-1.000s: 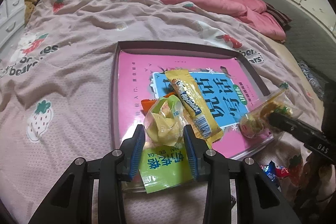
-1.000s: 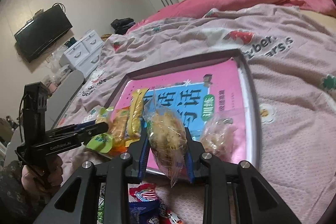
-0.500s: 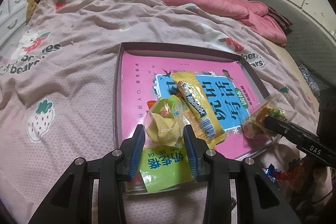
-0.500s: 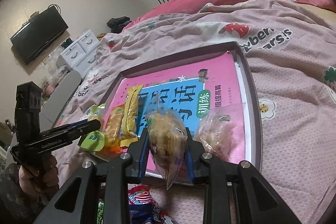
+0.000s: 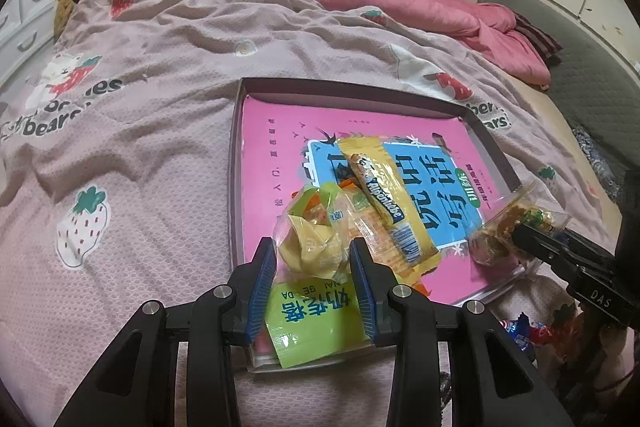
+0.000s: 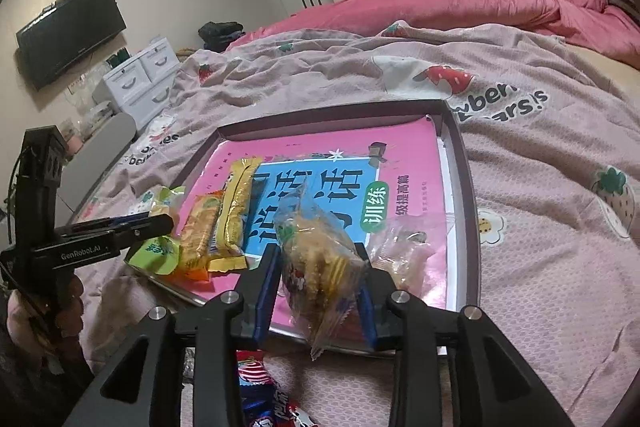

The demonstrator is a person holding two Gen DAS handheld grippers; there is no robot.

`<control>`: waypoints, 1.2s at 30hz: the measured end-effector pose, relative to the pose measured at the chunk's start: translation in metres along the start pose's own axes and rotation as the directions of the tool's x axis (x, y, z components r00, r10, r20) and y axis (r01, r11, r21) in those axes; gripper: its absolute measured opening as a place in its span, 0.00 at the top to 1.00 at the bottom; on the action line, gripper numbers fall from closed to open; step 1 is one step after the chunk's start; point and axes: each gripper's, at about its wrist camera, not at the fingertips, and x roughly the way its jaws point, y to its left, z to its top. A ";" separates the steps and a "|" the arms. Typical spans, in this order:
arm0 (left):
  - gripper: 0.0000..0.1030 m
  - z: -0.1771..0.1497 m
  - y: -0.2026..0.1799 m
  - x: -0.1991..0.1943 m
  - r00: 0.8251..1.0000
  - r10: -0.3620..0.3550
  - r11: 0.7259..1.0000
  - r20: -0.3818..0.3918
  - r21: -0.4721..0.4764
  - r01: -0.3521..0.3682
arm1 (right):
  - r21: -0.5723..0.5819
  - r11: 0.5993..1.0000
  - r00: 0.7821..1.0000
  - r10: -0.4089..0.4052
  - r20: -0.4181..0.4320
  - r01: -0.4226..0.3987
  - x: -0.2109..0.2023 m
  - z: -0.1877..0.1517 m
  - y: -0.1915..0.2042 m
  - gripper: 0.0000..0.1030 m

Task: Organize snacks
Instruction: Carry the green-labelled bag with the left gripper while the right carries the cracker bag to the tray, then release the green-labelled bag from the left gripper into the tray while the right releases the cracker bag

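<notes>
- Right wrist view shows the right gripper (image 6: 318,277) with its jaws opening around a clear bag of biscuits (image 6: 320,259); the bag sits between the blue pads, its lower tail hanging over the near rim of the tray (image 6: 466,187).
- To do this step well, I judge the jaws should open fully before the hand draws back, so the crinkly film does not cling to a pad and drag the bag off the rim.
- The bag would sit safer a little farther in, on the pink book (image 6: 408,163) that lines the tray.
- Left gripper (image 5: 314,267) is closed at a middling width on a see-through packet of yellow snacks (image 5: 316,239), held over the near left corner of the tray, just above a green sachet (image 5: 316,319).
- That packet needs a gentle hold; its contents look soft and easy to crush.
- Near things: a long yellow bar (image 6: 236,211) and an orange packet (image 6: 198,235) lie side by side on the book, left of the biscuits; a second clear bag (image 6: 404,251) lies just right of them.
- Space between these is narrow, so the biscuits may land on a neighbour.
- More wrapped sweets (image 6: 260,387) wait on the blanket (image 6: 540,267) before the tray.
</notes>
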 end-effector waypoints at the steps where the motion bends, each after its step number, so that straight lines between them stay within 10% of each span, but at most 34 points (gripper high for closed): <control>1: 0.62 0.000 0.000 0.000 1.000 0.002 1.000 0.000 0.000 -0.002 | 0.000 1.000 1.000 -0.003 0.000 0.003 0.000 0.000 0.000 0.64; 36: 0.60 -0.002 0.006 0.003 1.000 0.030 1.000 -0.010 -0.004 -0.030 | -0.041 0.992 0.993 -0.120 0.020 0.121 -0.011 0.003 -0.002 0.55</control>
